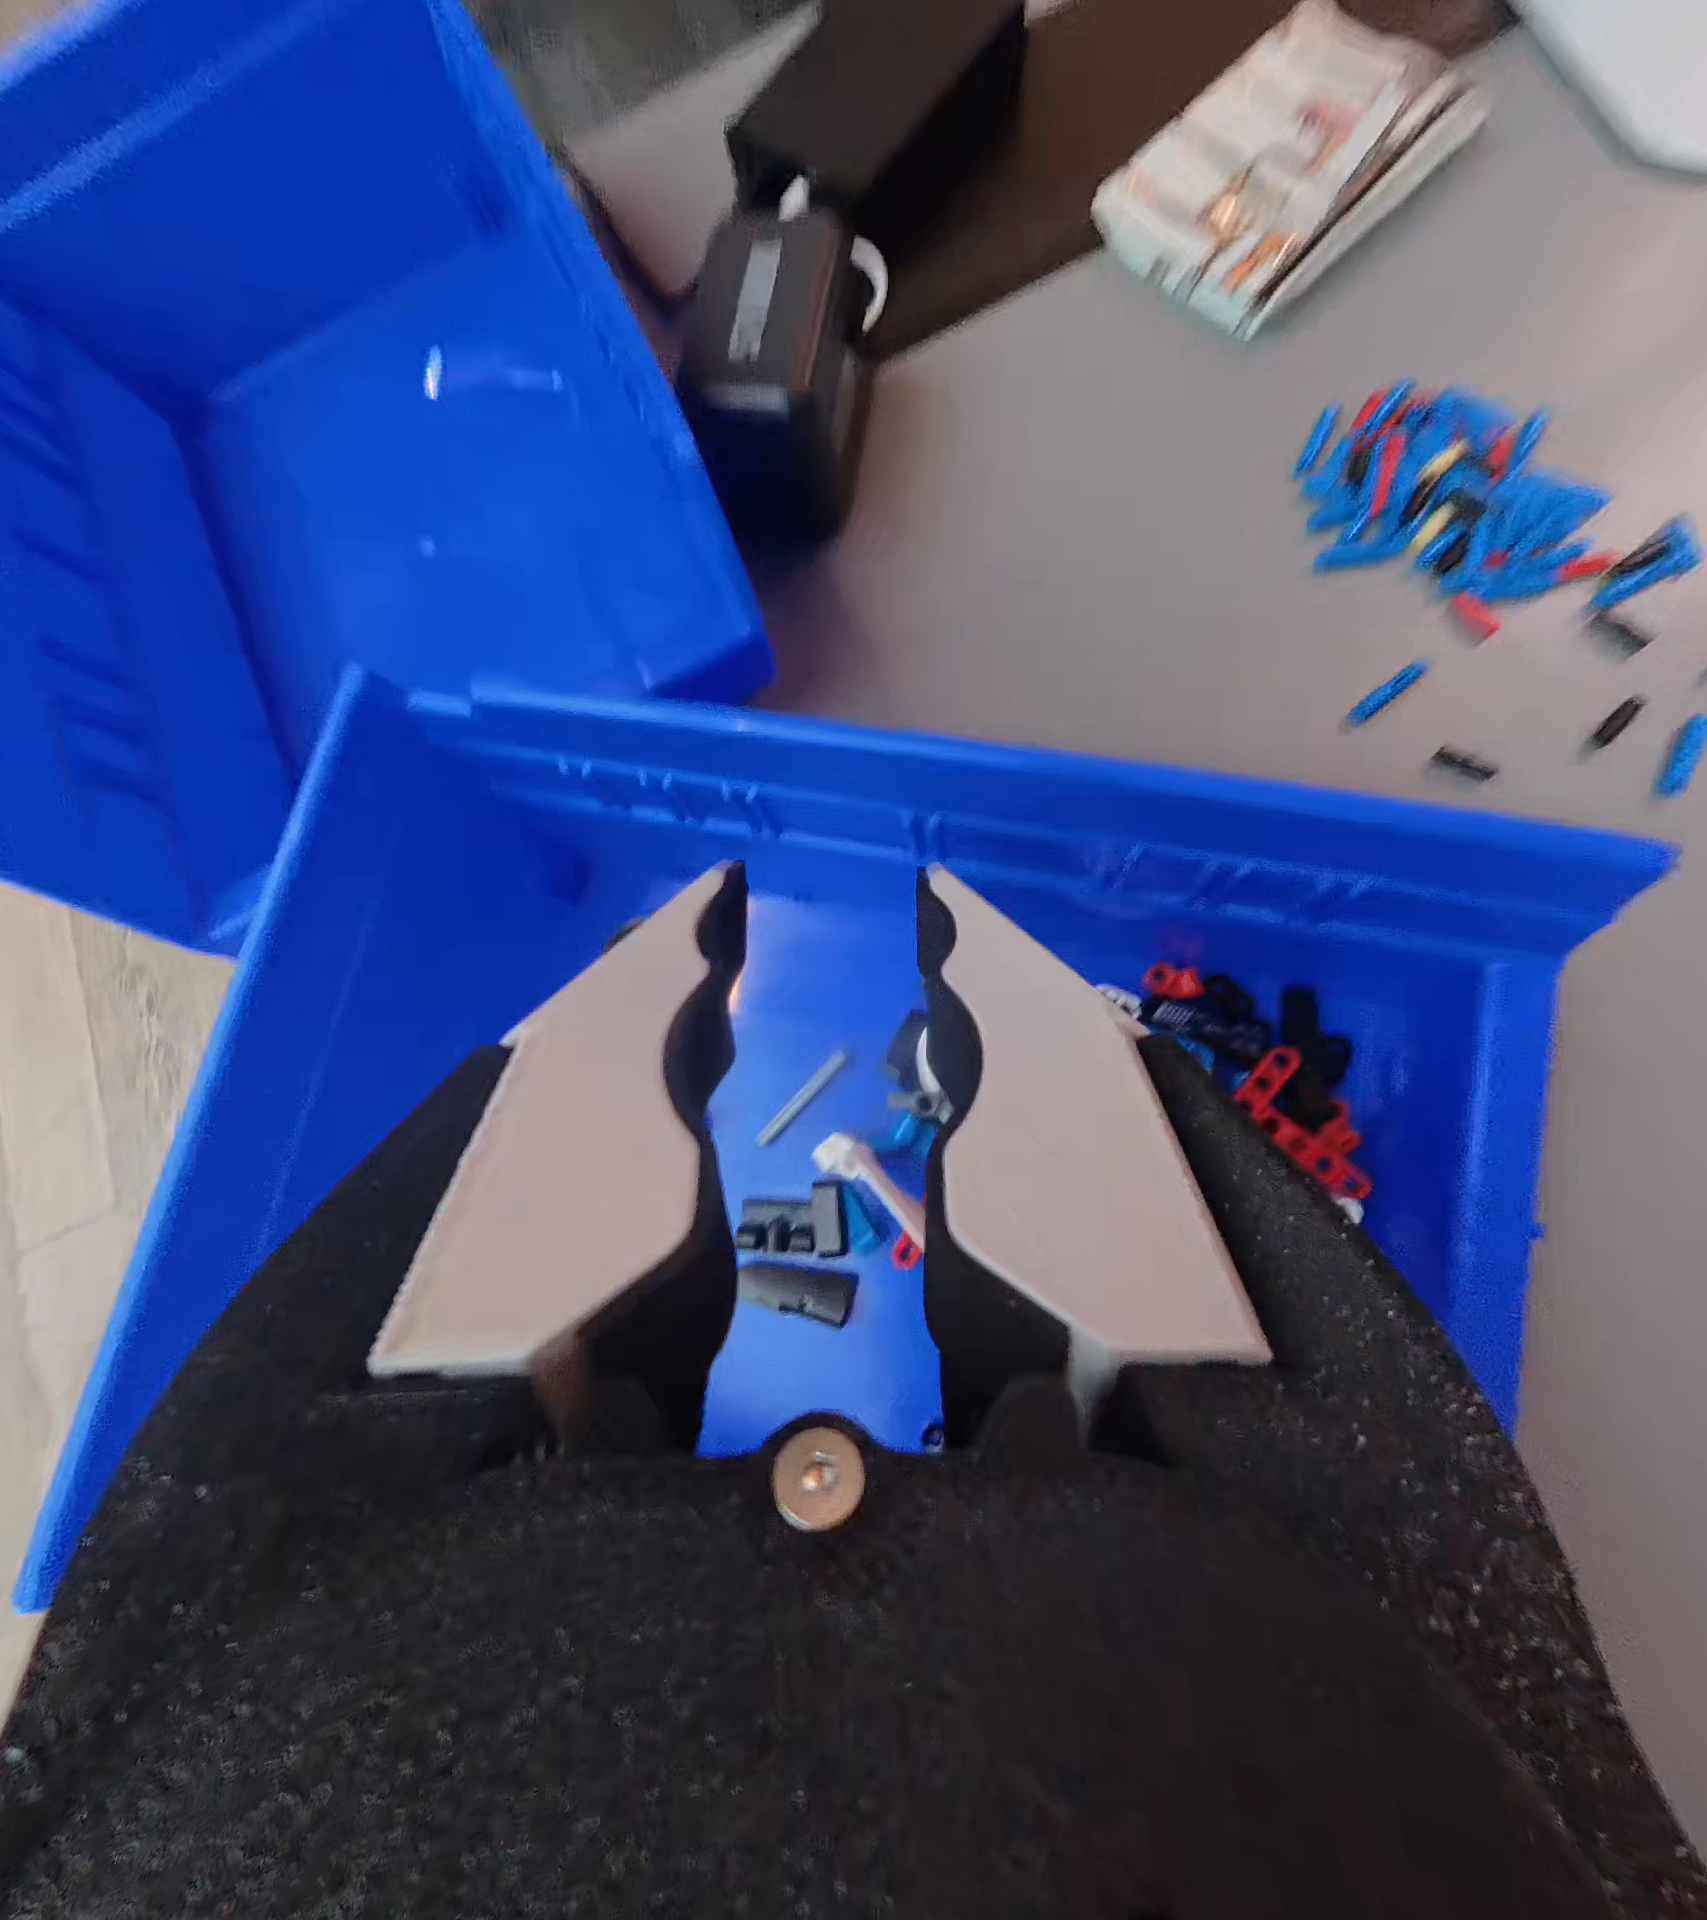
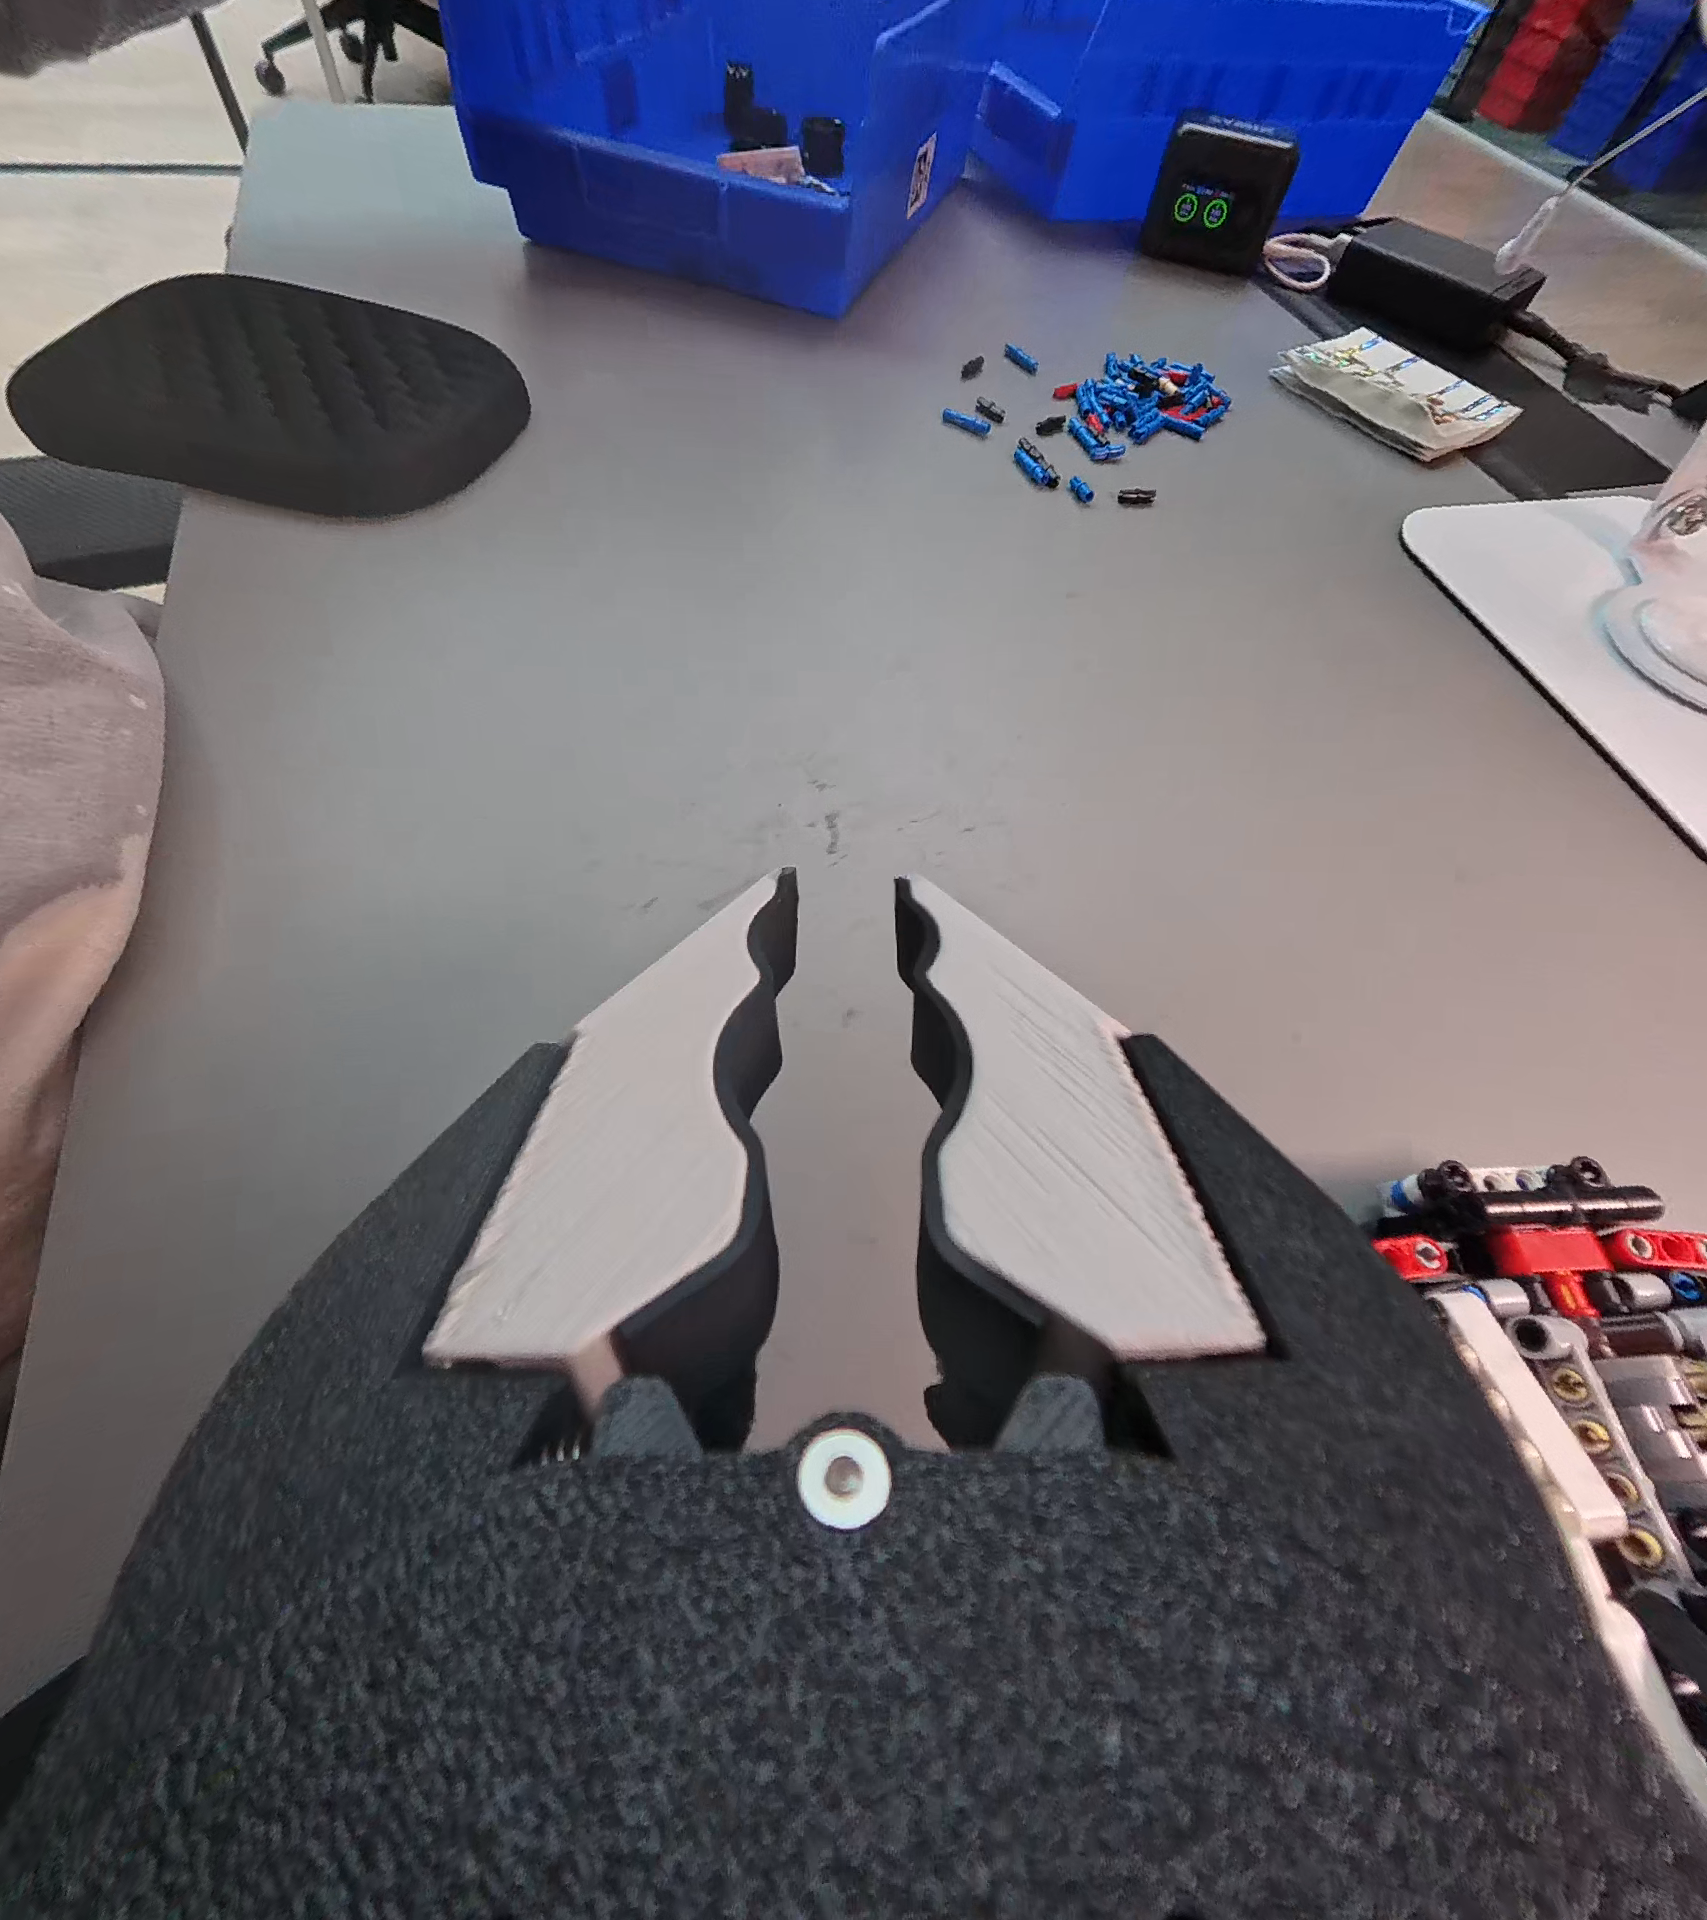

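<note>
Left gripper (image 1: pixel 833 883) is hovering over the near blue bin (image 1: pixel 1036 800), fingers apart and empty; the bin is holding loose red, black, blue parts (image 1: pixel 1275 1060) and, blurry, perhaps a grey axle. Second blue bin (image 1: pixel 236 416) is sitting behind at the table's far edge. Right gripper (image 2: pixel 844 883) is hanging over bare grey table (image 2: pixel 620 675), fingers parted, holding nothing, brick model (image 2: pixel 1607 1351) beside it.

Both my grippers look alike: left gripper (image 1: pixel 833 883) and right gripper (image 2: pixel 844 883) have grainy black bodies, pale grey fingers (image 2: pixel 641 1132) with wavy black inner edges, one silver screw (image 2: pixel 842 1477) each.
</note>
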Demonstrator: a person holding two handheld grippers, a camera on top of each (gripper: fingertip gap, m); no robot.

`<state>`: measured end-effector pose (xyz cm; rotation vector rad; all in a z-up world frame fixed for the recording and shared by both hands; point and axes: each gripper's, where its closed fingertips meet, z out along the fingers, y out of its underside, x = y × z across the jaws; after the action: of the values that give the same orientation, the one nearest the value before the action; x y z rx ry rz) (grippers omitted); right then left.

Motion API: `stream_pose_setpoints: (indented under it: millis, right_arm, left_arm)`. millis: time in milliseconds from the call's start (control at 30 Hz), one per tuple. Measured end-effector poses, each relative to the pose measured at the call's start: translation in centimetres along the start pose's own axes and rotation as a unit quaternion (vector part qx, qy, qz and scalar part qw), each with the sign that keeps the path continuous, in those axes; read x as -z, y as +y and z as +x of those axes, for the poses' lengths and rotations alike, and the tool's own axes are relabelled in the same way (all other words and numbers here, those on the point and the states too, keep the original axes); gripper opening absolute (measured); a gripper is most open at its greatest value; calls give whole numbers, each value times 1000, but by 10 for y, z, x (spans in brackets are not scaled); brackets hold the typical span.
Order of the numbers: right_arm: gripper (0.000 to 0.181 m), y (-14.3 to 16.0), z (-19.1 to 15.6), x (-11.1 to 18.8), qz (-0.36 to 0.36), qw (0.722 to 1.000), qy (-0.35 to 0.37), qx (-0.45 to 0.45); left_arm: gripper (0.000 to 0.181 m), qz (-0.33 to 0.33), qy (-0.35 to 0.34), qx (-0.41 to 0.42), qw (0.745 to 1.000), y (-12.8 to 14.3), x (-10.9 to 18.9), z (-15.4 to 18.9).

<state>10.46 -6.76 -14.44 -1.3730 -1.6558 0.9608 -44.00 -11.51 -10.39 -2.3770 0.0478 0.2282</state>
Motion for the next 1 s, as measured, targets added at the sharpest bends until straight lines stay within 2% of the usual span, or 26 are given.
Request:
stream_pose_setpoints:
  millis: [33,133,267,400,567,633,733,833,1000]
  right_arm:
    - [18,-1,2,1,5,1000,5,-4]
    - [19,-9,10,3,28,999,23,-16]
    - [24,-16,22,9,48,997,56,-25]
    - [30,-19,36,22,54,992,108,-23]
    - [41,-17,55,49,60,980,188,-37]
    - [45,-19,62,59,86,970,221,-46]
    - [47,-20,78,73,134,948,284,-52]
    - [53,-21,85,79,157,937,306,-58]
    - [50,-22,84,80,168,931,321,-30]
  left_arm:
    - [39,48,7,2,999,-17,10,9]
    - [57,184,36,-1,982,-61,45,52]
    - [67,309,93,1,946,-85,79,130]
    - [70,369,161,7,915,-78,92,214]
    - [67,385,242,36,890,-51,99,293]
    - [65,393,240,39,887,-41,95,308]
    - [61,418,201,12,886,-39,96,313]
    - [60,422,187,-13,887,-38,90,316]
    - [60,413,181,-41,892,-36,84,323]
